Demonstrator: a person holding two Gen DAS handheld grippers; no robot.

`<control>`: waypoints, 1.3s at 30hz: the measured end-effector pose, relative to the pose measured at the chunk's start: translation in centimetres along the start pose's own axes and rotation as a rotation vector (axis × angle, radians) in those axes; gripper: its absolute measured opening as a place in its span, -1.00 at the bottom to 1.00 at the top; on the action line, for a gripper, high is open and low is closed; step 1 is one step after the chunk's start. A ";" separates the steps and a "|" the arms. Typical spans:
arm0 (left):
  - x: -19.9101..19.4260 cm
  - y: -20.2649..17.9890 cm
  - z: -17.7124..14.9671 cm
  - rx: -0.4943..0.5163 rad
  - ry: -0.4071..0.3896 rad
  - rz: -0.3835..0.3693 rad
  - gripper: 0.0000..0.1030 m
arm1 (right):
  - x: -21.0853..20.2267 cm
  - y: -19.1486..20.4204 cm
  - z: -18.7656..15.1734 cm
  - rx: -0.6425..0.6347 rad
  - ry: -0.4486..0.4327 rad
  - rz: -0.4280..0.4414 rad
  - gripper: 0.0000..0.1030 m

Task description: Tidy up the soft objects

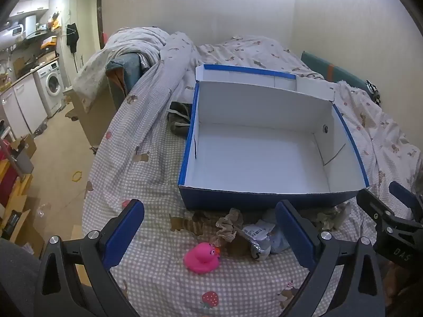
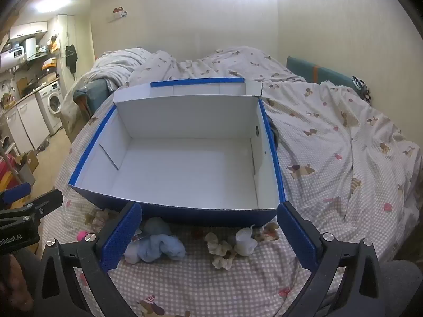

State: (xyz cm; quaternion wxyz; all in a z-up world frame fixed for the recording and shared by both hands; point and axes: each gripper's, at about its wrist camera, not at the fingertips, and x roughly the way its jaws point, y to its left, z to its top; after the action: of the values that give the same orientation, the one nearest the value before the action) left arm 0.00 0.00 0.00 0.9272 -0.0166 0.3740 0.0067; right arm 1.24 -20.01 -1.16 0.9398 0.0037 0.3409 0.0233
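An open blue box with a white inside (image 1: 253, 158) (image 2: 185, 169) stands on the bed, with nothing in it. In front of it lie a pink rubber duck (image 1: 202, 258), a beige scrunchie (image 1: 227, 224), a silver packet (image 1: 257, 237) and a light blue soft cloth (image 2: 156, 248). A beige scrunchie (image 2: 220, 251) and a white soft item (image 2: 246, 241) lie further right. My left gripper (image 1: 210, 227) is open above the duck. My right gripper (image 2: 208, 233) is open above the blue cloth and scrunchie. Neither holds anything.
The bed has a checked sheet (image 1: 164, 285) and a rumpled duvet (image 2: 330, 132). A dark garment (image 1: 179, 119) lies left of the box. The bed's left edge drops to the floor (image 1: 60, 163), with cardboard boxes and a washing machine (image 1: 51, 84) beyond.
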 end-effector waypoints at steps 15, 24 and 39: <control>-0.1 -0.1 0.1 0.010 -0.013 0.001 0.93 | 0.1 0.0 0.0 -0.006 0.004 -0.007 1.00; 0.0 -0.2 0.0 0.005 -0.008 0.003 0.93 | 0.1 0.2 -0.2 0.001 0.006 -0.009 1.00; 0.1 -0.2 -0.1 0.012 -0.006 0.004 0.93 | 0.3 -0.1 0.0 0.006 0.010 -0.010 1.00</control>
State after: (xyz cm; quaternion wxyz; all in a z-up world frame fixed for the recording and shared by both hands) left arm 0.00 -0.15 -0.15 0.9284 -0.0100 0.3714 0.0064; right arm 1.46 -20.10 -1.31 0.9382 0.0049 0.3456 0.0175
